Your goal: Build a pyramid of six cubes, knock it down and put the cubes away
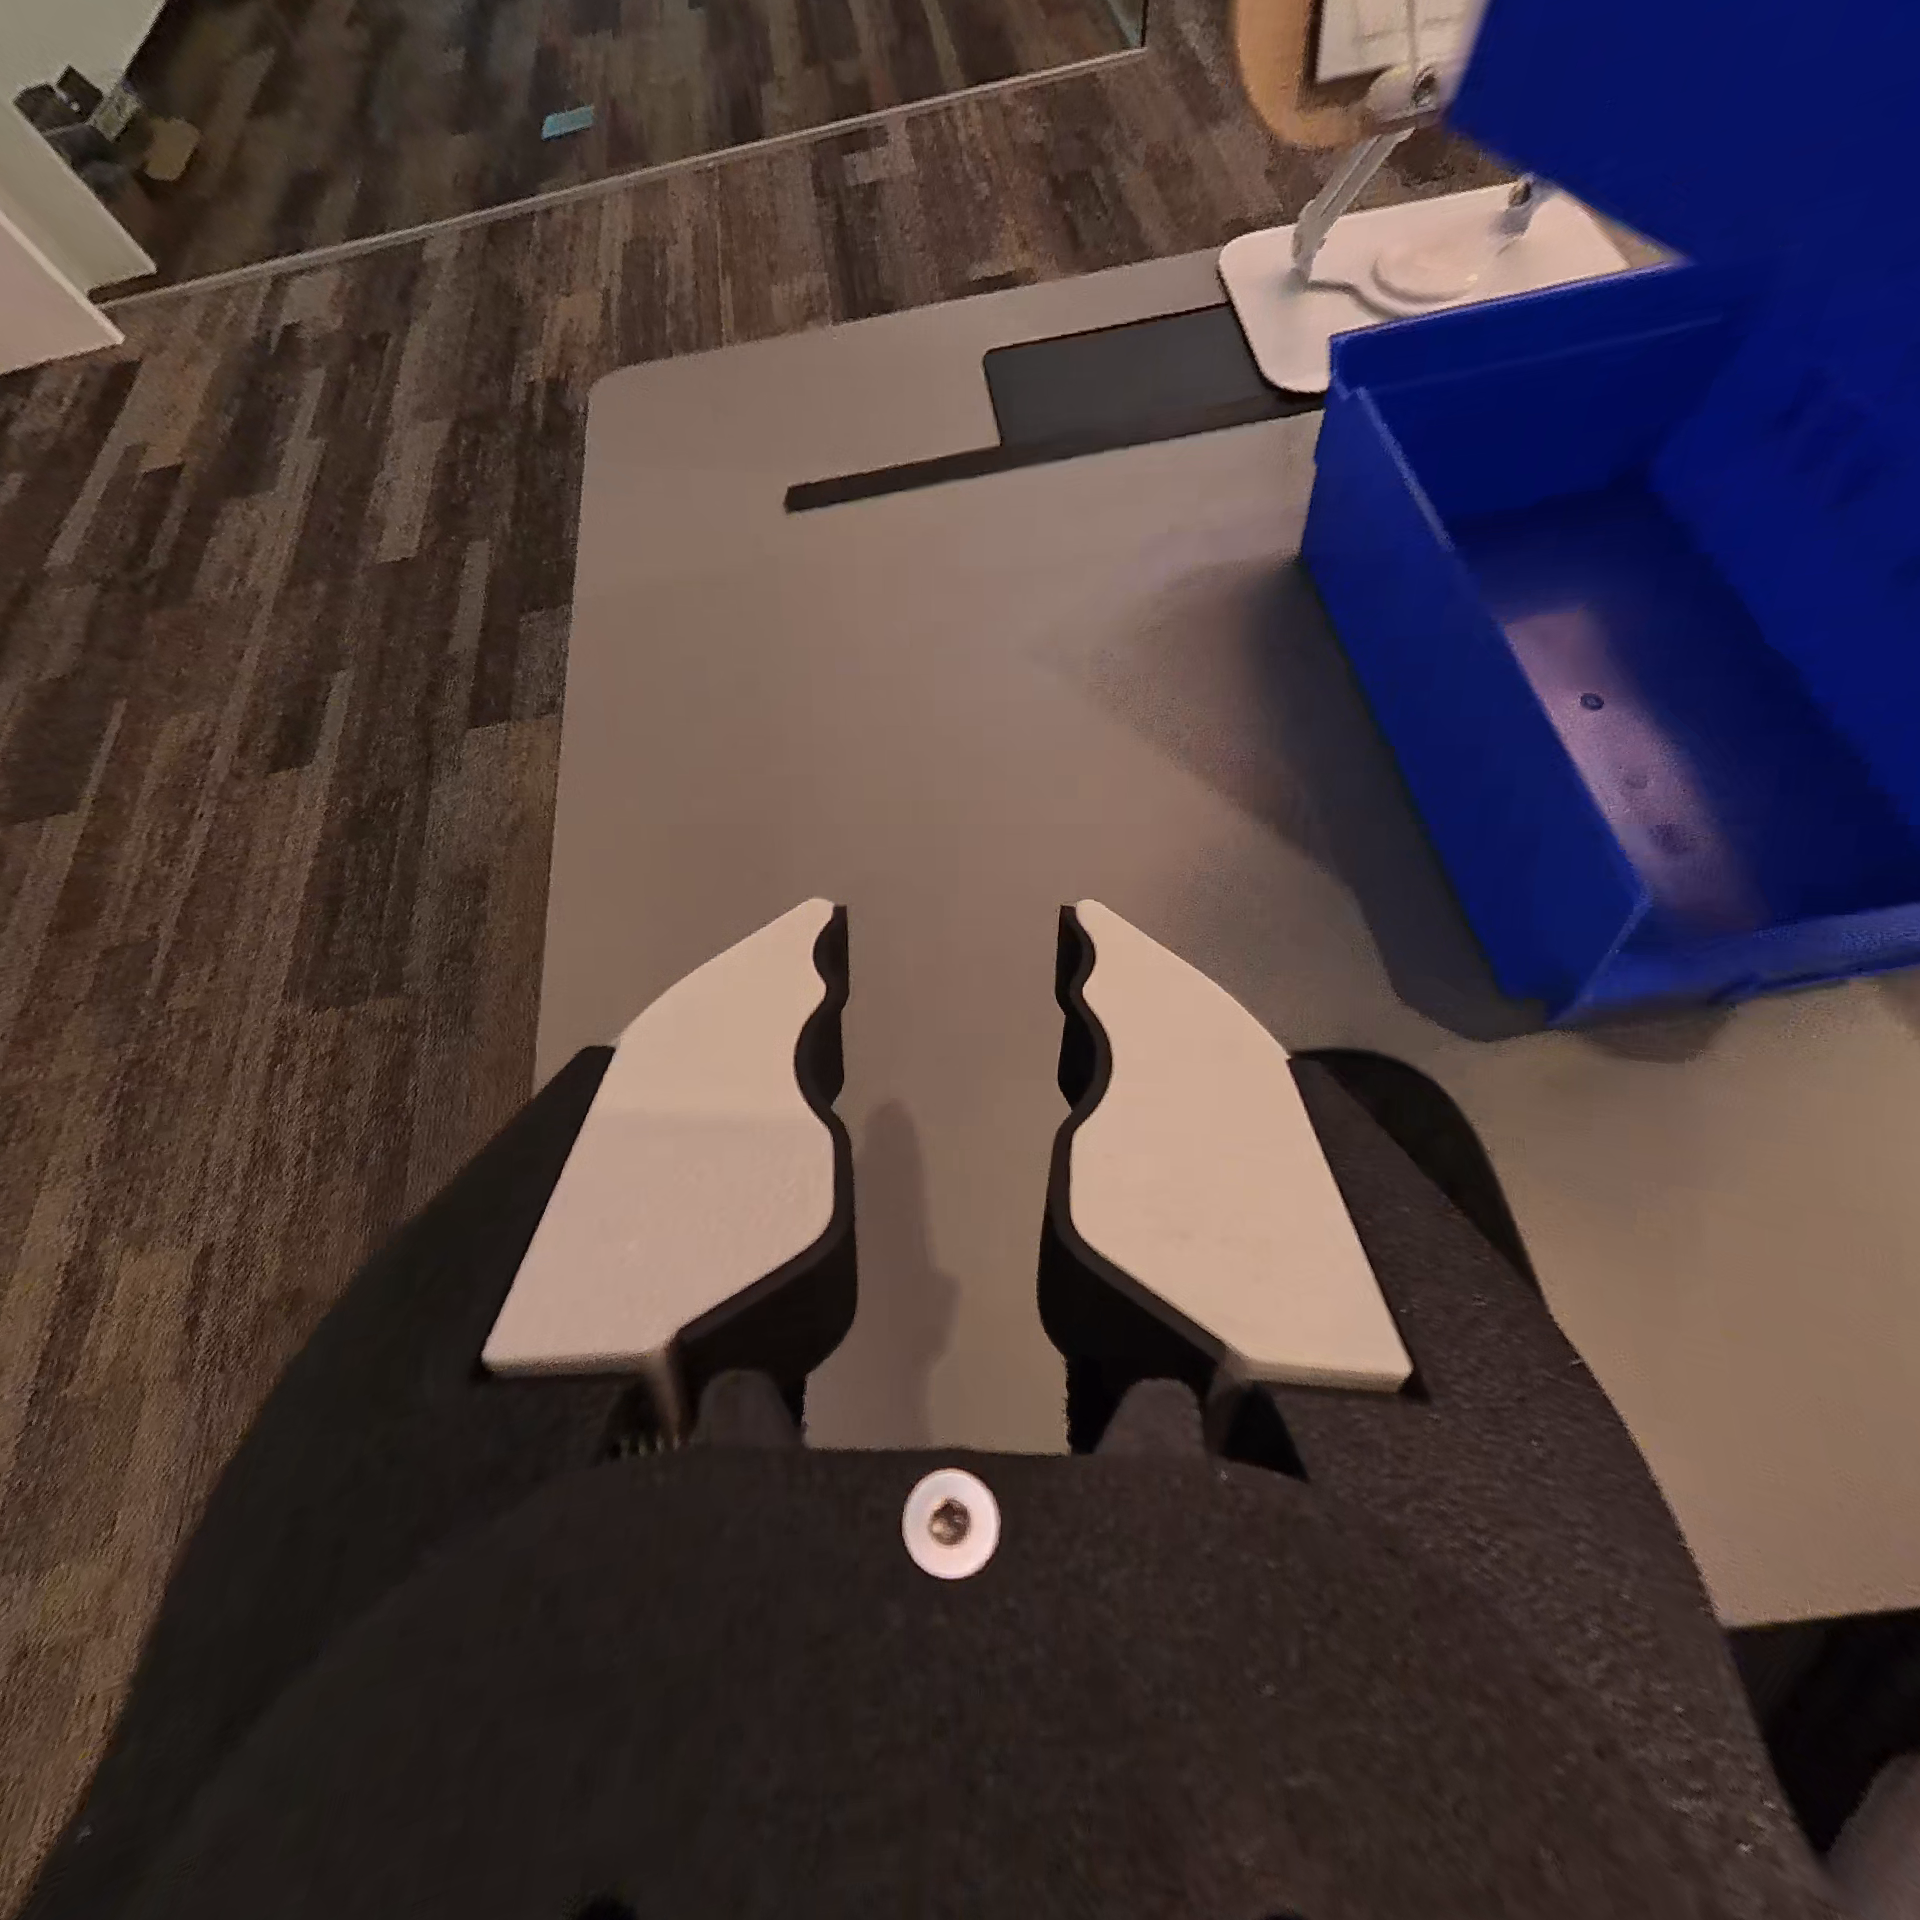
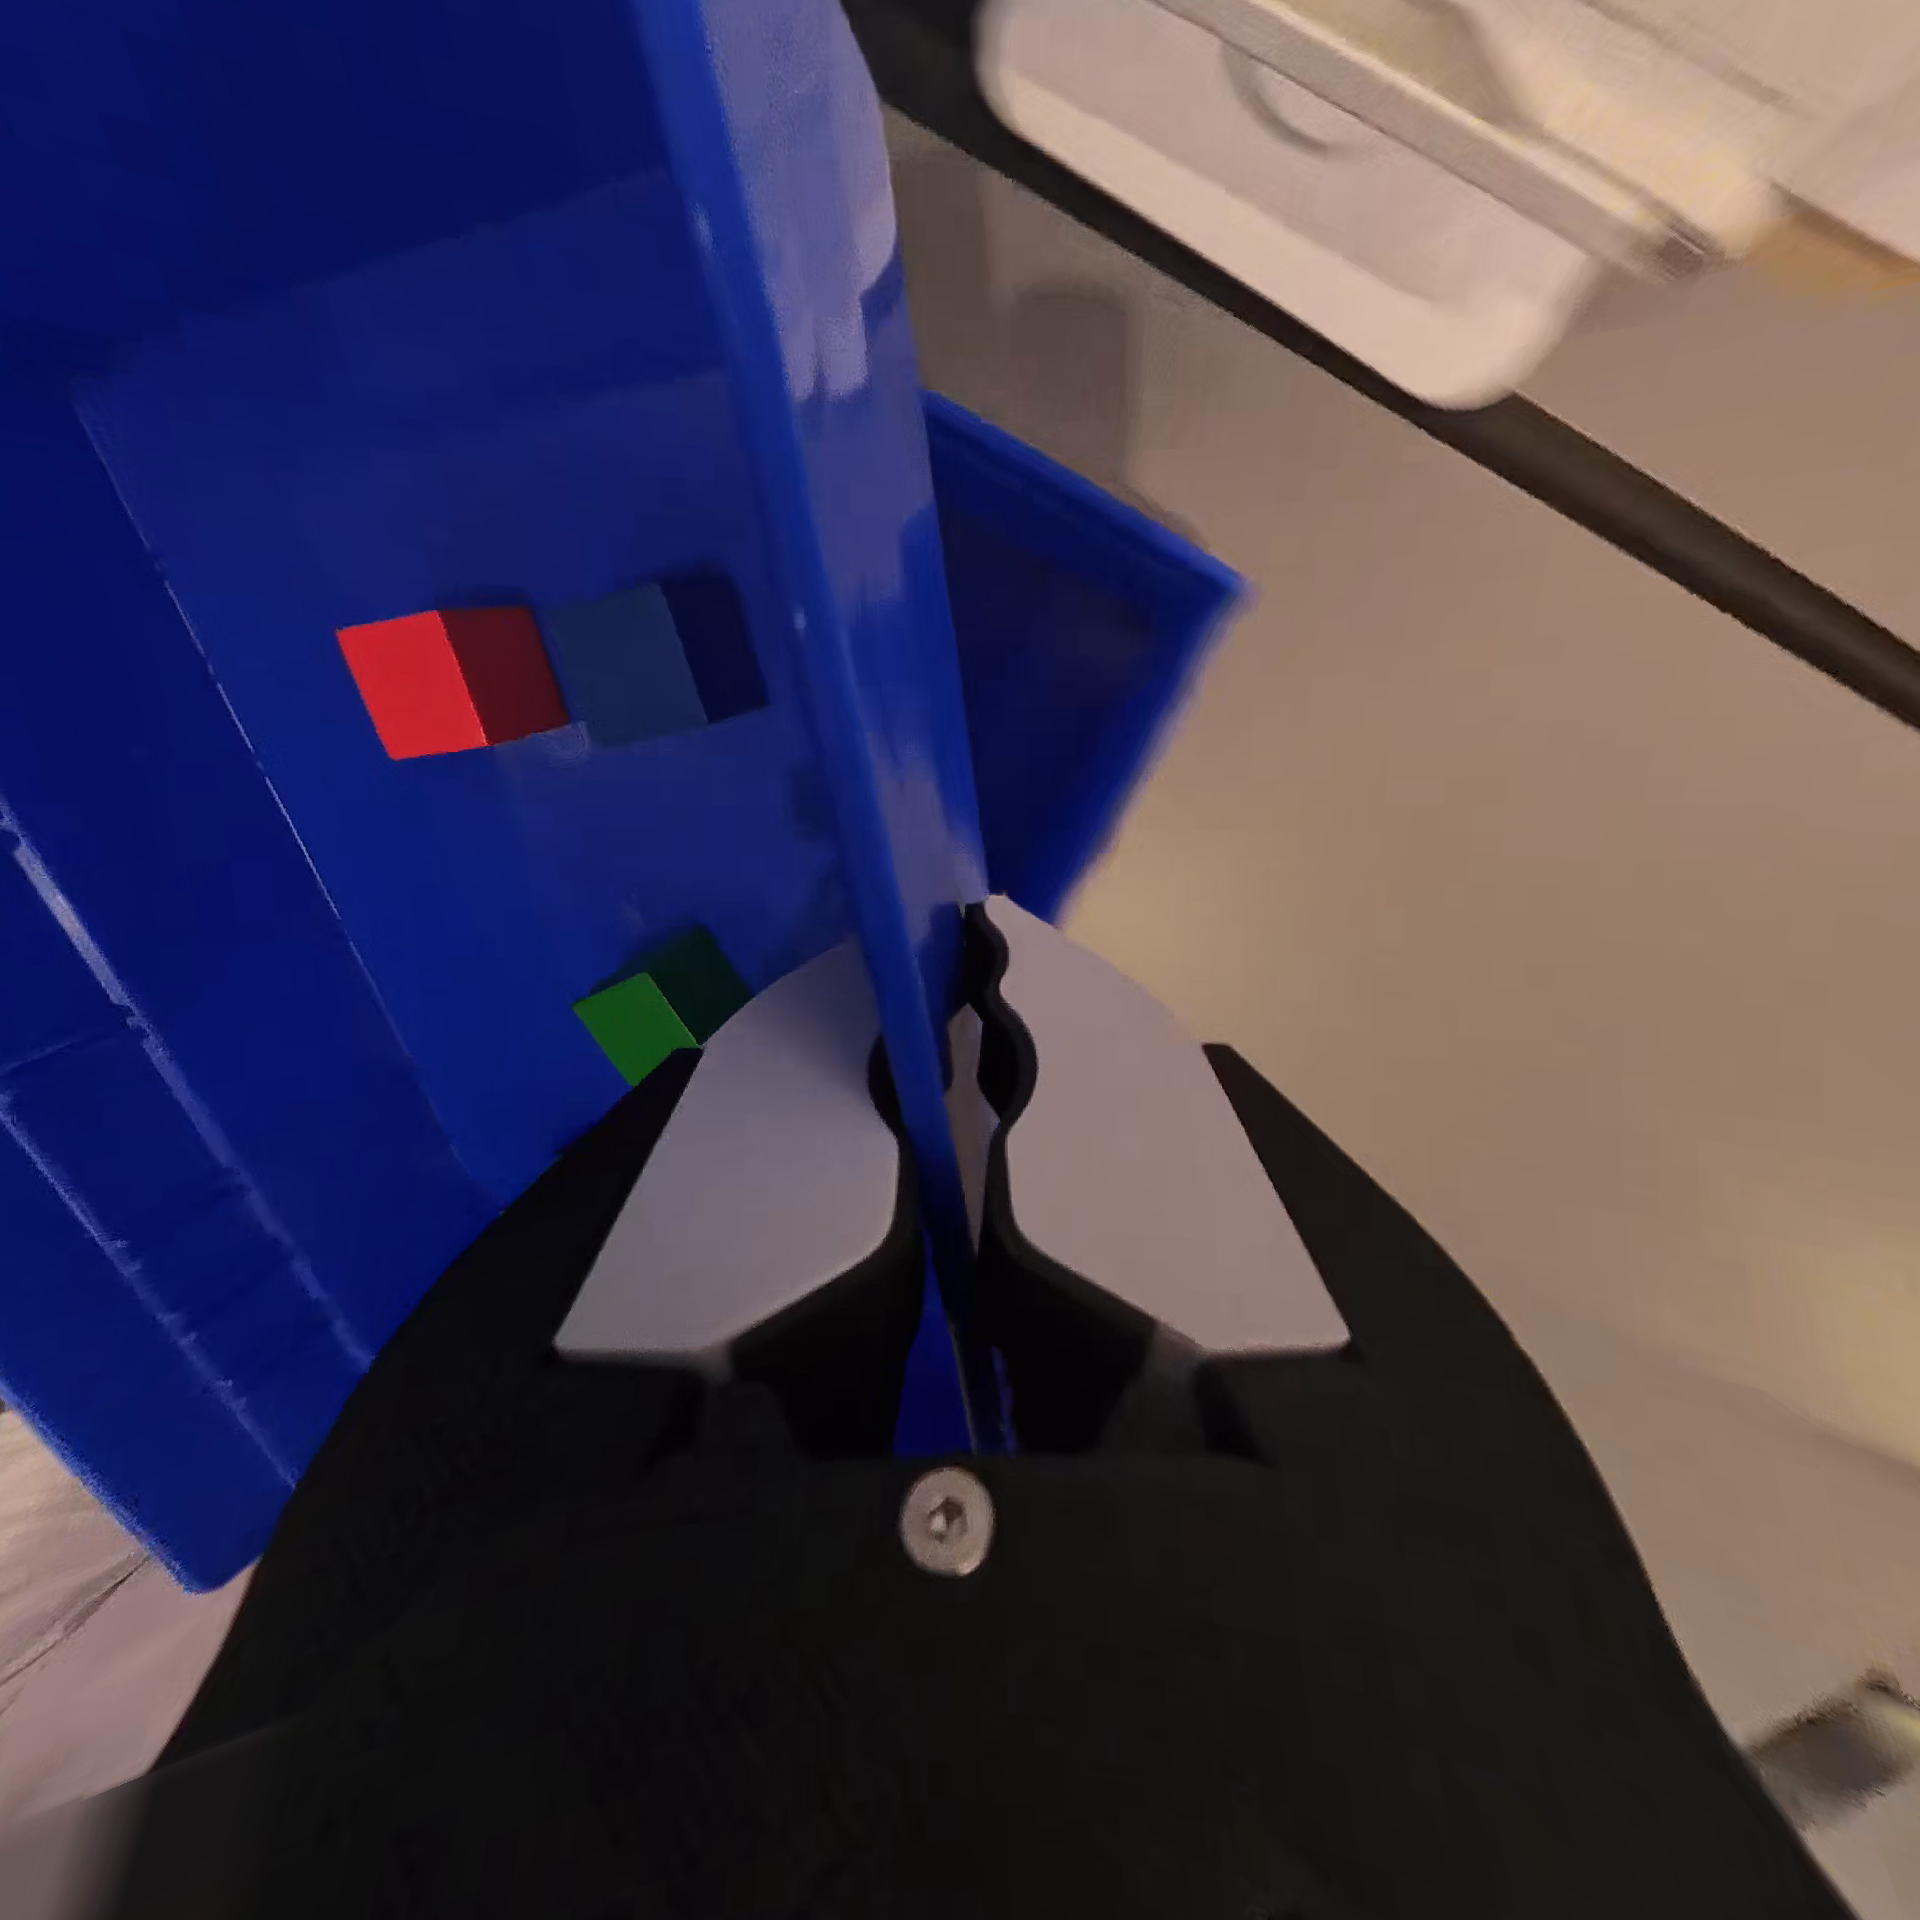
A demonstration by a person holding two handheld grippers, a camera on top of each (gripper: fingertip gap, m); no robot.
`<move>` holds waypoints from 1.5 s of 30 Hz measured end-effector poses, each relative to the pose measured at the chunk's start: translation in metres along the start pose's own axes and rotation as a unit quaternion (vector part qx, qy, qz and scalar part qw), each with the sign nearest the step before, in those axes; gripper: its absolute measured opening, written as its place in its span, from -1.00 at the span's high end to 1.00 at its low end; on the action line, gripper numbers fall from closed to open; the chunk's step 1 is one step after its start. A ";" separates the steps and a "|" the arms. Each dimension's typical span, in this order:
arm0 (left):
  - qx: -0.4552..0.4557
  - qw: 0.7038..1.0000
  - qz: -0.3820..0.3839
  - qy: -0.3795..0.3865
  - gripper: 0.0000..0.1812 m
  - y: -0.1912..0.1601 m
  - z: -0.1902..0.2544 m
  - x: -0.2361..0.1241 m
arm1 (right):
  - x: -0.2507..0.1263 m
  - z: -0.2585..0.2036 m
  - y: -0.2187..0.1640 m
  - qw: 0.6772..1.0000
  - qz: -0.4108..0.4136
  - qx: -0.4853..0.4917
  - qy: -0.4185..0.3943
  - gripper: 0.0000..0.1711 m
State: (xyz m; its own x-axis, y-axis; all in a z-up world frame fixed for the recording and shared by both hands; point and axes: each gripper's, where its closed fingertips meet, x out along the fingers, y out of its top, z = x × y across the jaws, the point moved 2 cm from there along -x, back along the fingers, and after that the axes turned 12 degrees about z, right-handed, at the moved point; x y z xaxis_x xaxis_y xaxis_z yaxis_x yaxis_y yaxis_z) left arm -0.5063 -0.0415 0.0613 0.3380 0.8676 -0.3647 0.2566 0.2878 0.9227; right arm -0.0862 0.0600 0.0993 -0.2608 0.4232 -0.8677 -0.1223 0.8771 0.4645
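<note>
Between the fingers of the right gripper (image 2: 951,1023) the rim of a lifted, tilted blue bin (image 2: 436,436) is clenched; red (image 2: 416,681), blue (image 2: 634,665) and green (image 2: 634,1023) cubes are seen inside. It should be tipped slowly over the table (image 1: 831,727). The left gripper (image 1: 951,940) is held released and empty. A second bin (image 1: 1558,644) is seen farther.

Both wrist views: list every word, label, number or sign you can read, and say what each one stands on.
None can be read.
Paper sheets at the top edge of the left view: any marks are too small and blurred.
Blue bin clamped by the right gripper: no label shows; the picture is blurred.
Red cube, blue cube, green cube: plain faces.
Empty bin, table, left gripper: no writing.
</note>
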 end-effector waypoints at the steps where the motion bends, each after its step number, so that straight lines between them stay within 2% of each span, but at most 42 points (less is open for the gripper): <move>1: -0.004 1.000 -0.003 0.001 0.57 -0.006 -0.004 -0.006 | 0.015 -0.032 0.013 1.000 -0.003 -0.016 0.020 0.92; 6: -0.047 0.998 0.018 0.022 0.60 -0.038 -0.031 -0.045 | 0.095 -0.170 0.057 0.990 -0.017 -0.057 0.132 0.91; 10: -0.061 0.997 -0.002 0.056 0.60 -0.068 -0.057 -0.065 | 0.160 -0.231 0.065 0.986 -0.023 -0.055 0.159 0.91; 14: -0.093 0.995 0.001 0.045 0.60 -0.082 -0.063 -0.064 | 0.220 -0.245 0.060 0.992 -0.020 -0.034 0.123 0.91; 18: -0.129 0.991 0.017 0.014 0.57 -0.089 -0.051 -0.046 | 0.264 -0.238 0.044 0.995 -0.039 0.000 0.093 0.91; 22: -0.156 0.987 0.025 0.006 0.37 -0.088 -0.036 -0.011 | 0.283 -0.229 0.031 0.996 -0.053 0.020 0.073 0.90; 24: -0.166 0.986 0.021 0.015 0.21 -0.086 -0.028 0.010 | 0.287 -0.229 0.027 0.996 -0.053 0.019 0.072 0.83; 25: -0.167 0.986 0.013 0.025 0.14 -0.086 -0.025 0.020 | 0.287 -0.231 0.028 0.995 -0.048 0.017 0.082 0.81; 28: -0.152 0.986 -0.026 0.058 0.10 -0.095 -0.018 0.048 | 0.265 -0.237 0.048 0.991 0.022 0.006 0.130 0.67; 30: -0.138 0.985 -0.061 0.087 0.12 -0.107 -0.022 0.064 | 0.233 -0.238 0.059 0.986 0.069 -0.064 0.136 0.51; 31: -0.138 0.983 -0.077 0.093 0.15 -0.114 -0.023 0.072 | 0.212 -0.236 0.061 0.980 0.101 -0.117 0.125 0.50; 33: -0.142 0.982 -0.104 0.068 0.29 -0.124 -0.015 0.085 | 0.164 -0.218 0.059 0.960 0.183 -0.200 0.069 0.42; 35: -0.129 0.982 -0.127 0.058 0.40 -0.132 -0.015 0.092 | 0.119 -0.184 0.044 0.941 0.231 -0.245 0.008 0.33; 38: -0.097 0.983 -0.143 0.065 0.58 -0.133 -0.030 0.096 | 0.073 -0.108 0.009 0.934 0.239 -0.254 -0.083 0.26; 40: -0.049 0.984 -0.157 0.062 0.65 -0.134 -0.045 0.102 | 0.057 -0.063 -0.019 0.944 0.233 -0.217 -0.087 0.26; 45: -0.021 0.985 -0.171 -0.019 0.81 -0.126 -0.069 0.127 | 0.046 0.021 -0.086 0.965 0.195 -0.148 -0.091 0.27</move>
State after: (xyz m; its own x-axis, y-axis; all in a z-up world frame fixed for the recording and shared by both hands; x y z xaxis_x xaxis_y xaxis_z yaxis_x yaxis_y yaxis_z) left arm -0.5580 0.0599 -0.0926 0.2714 0.7020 -0.6584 0.3245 0.5773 0.7493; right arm -0.0676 0.0088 0.0163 -0.1738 0.7640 -0.6214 -0.3237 0.5516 0.7688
